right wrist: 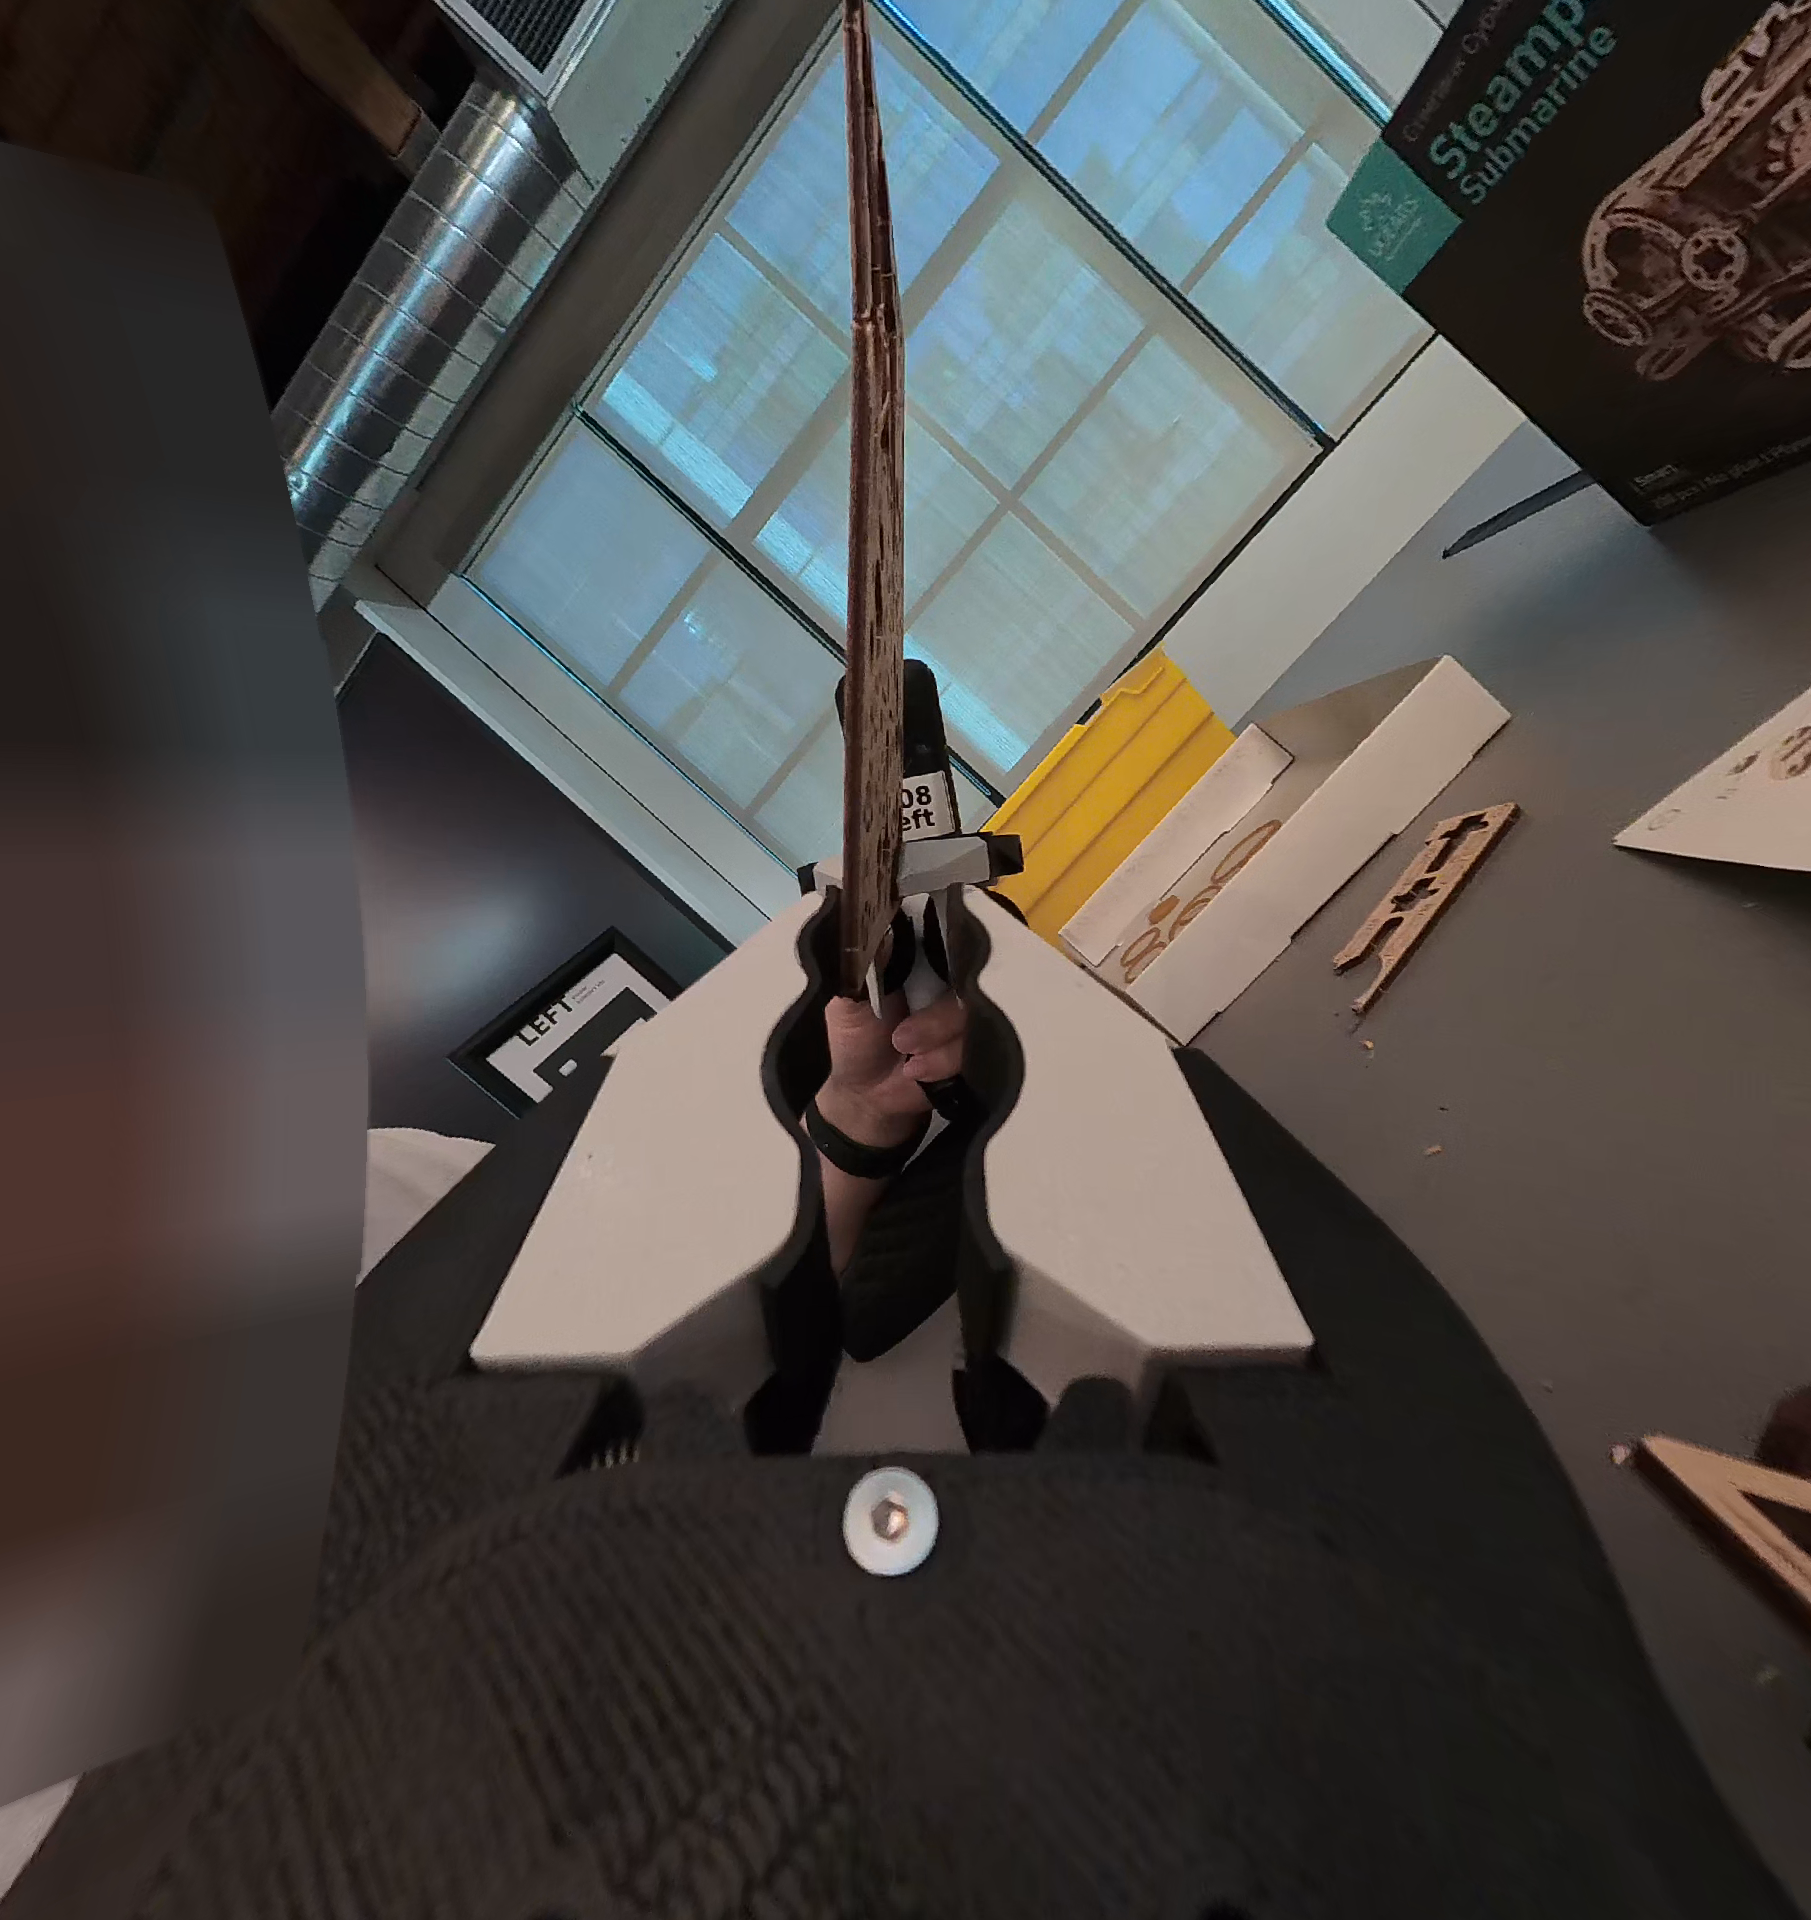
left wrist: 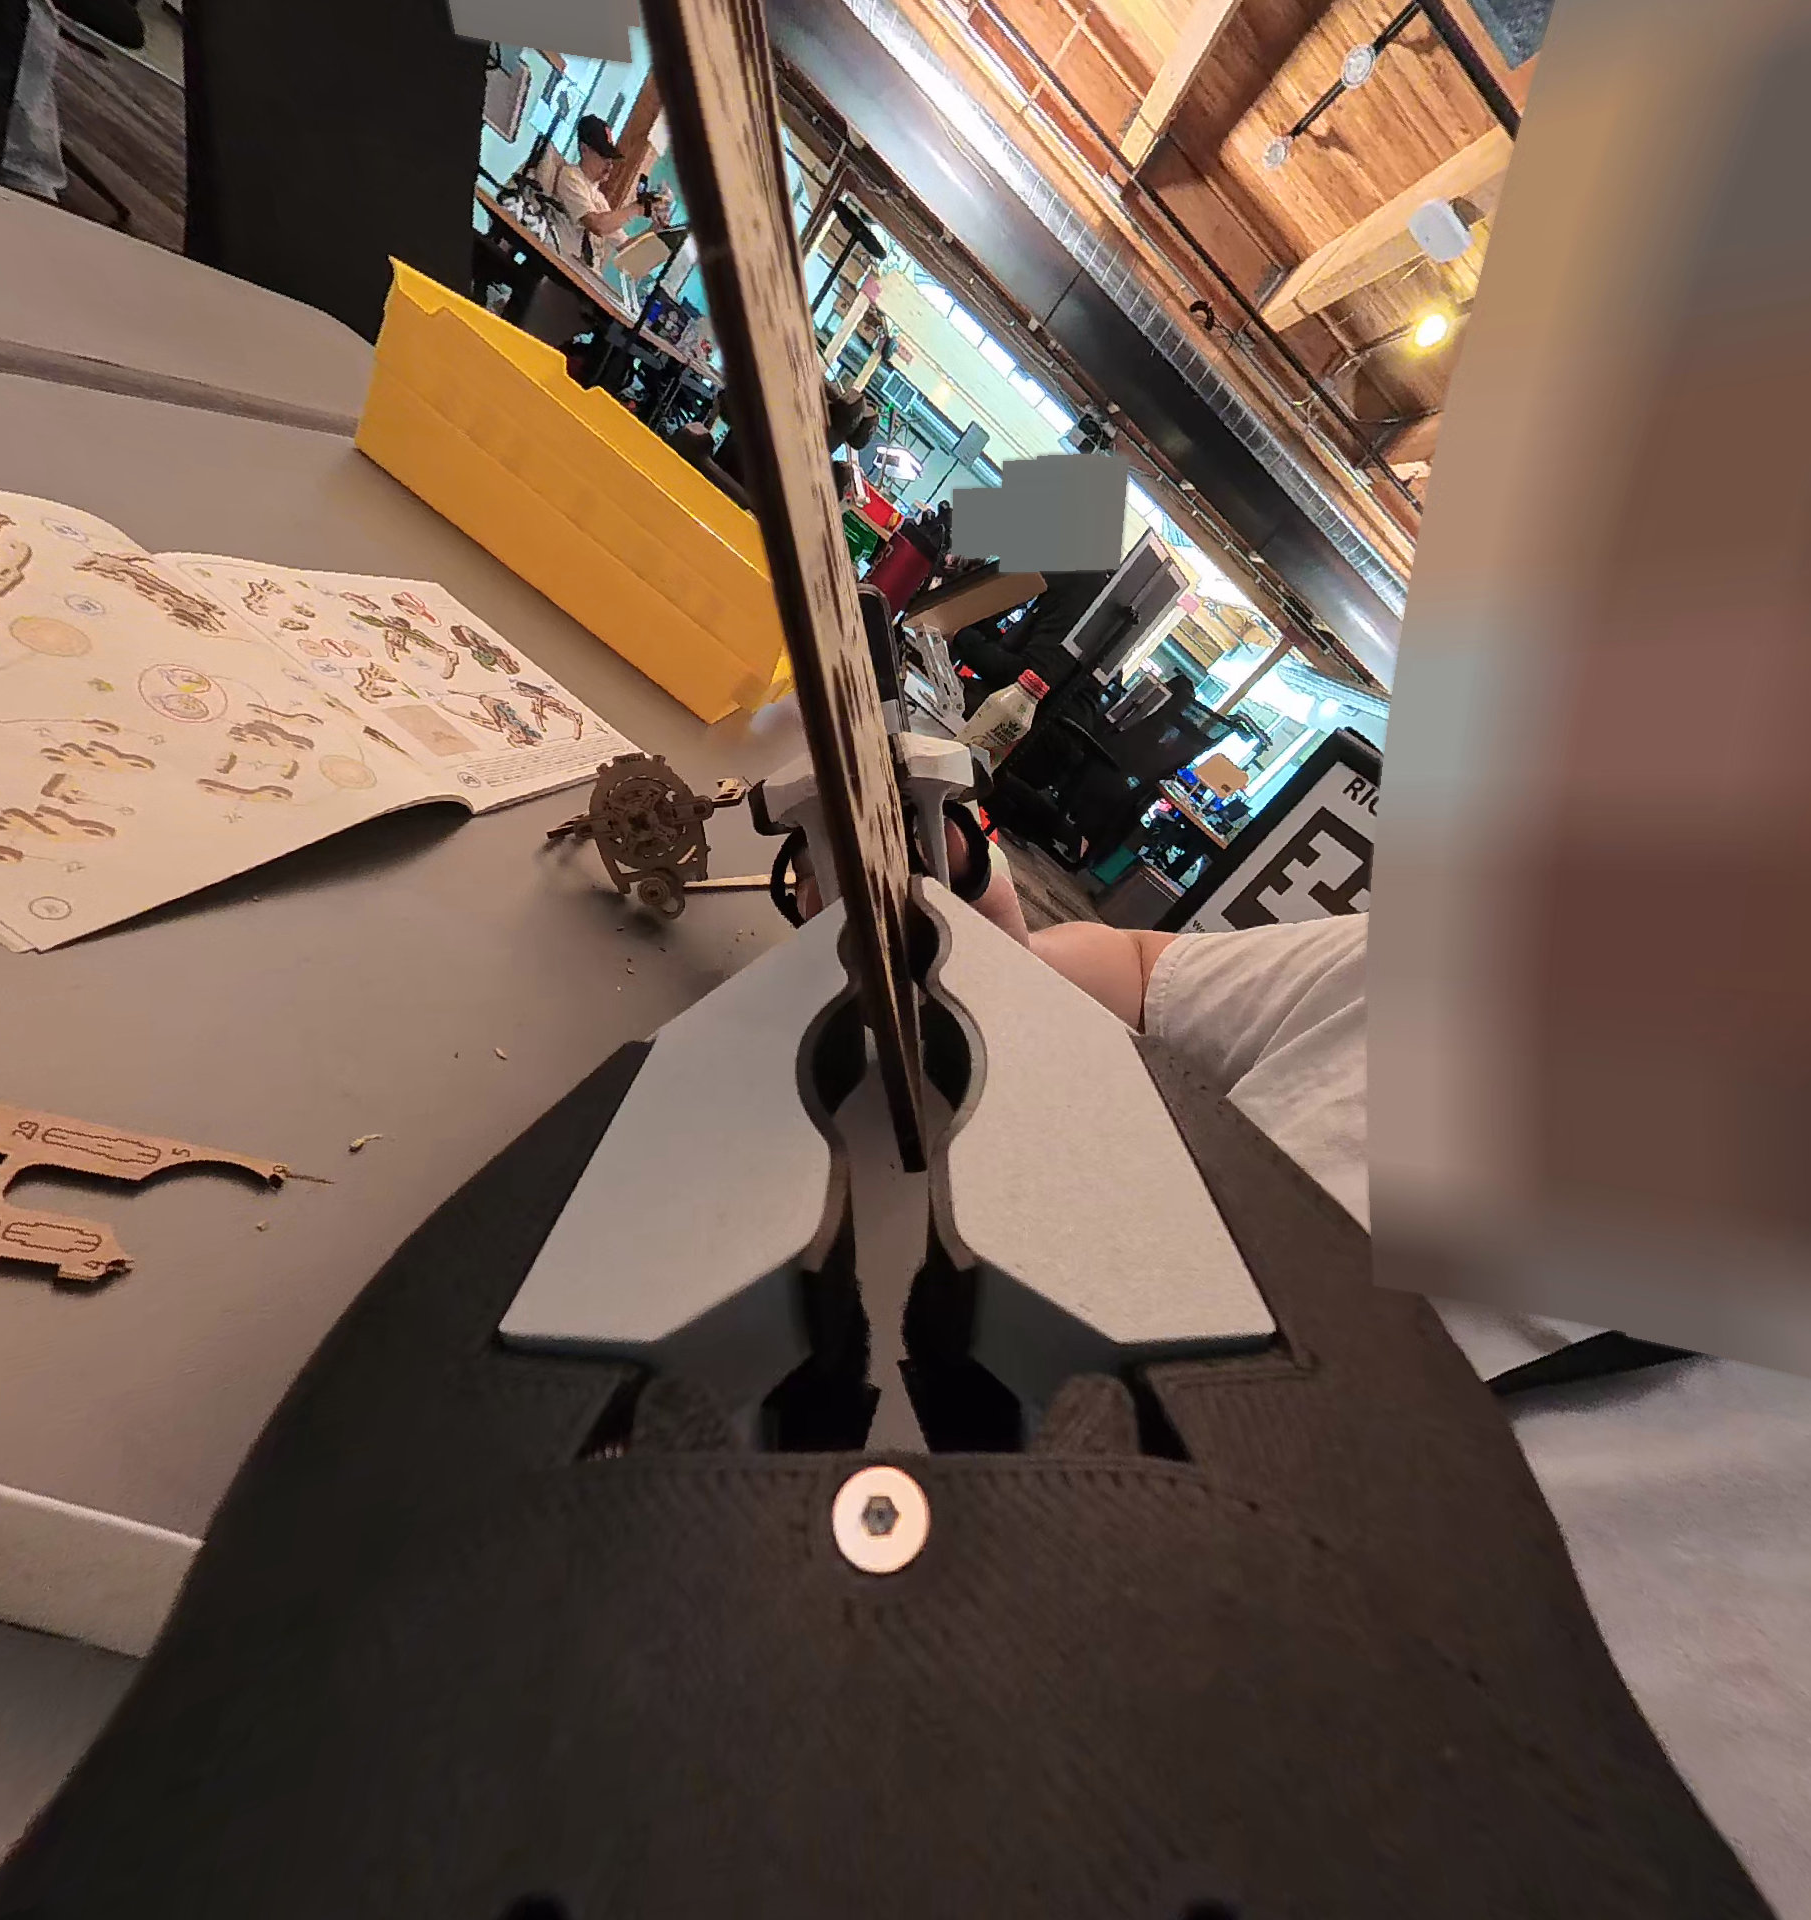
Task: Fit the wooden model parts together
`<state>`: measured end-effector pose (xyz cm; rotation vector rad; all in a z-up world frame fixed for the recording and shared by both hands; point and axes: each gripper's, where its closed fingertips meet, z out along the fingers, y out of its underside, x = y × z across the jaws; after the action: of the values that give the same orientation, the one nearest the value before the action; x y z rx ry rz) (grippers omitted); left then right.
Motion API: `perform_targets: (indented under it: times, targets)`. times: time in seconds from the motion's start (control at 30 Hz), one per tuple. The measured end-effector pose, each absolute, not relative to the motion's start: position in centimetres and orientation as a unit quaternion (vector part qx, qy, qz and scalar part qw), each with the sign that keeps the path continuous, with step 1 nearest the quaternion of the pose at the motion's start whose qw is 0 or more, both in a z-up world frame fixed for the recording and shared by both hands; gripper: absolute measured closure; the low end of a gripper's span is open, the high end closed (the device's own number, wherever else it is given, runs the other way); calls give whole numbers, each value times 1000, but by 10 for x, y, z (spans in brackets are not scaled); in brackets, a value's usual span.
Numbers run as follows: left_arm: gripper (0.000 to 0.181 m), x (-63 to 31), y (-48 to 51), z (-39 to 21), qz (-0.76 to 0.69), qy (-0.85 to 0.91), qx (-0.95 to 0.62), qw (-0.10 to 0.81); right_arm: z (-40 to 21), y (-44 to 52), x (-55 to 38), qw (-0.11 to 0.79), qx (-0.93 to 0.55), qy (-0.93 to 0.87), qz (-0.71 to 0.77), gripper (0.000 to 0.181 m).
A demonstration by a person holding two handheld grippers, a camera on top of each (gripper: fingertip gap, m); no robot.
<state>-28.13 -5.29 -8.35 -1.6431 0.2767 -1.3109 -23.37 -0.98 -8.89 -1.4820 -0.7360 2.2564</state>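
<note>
- A thin wooden sheet is seen edge-on, held up in the air above the grey table.
- The left gripper is squeezed tight on the lower edge of the wooden sheet, with a grey finger pressed on each side.
- In the right wrist view, the same wooden sheet is gripped by the right gripper too. Its fingers are closed around the sheet's edge.
- The two grippers are pointed at each other, with the sheet between them. A hand with a dark wristband is seen behind the sheet.
- A small, partly built wooden model with gears is stood on the table, near an open instruction booklet.
- A yellow bin is placed behind the booklet.
- Flat wooden cut-out pieces are laid on the table at the left, well apart from the model.
- A dark model box is stood at the far side of the table.
</note>
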Motion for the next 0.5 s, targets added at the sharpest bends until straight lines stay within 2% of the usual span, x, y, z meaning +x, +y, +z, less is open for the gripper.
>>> perform_targets:
  times: [0.5]
  targets:
    - [180,-275,-60,-75,-490,170,-669,533,-80,-16,-230,177,-493,-274,807,167]
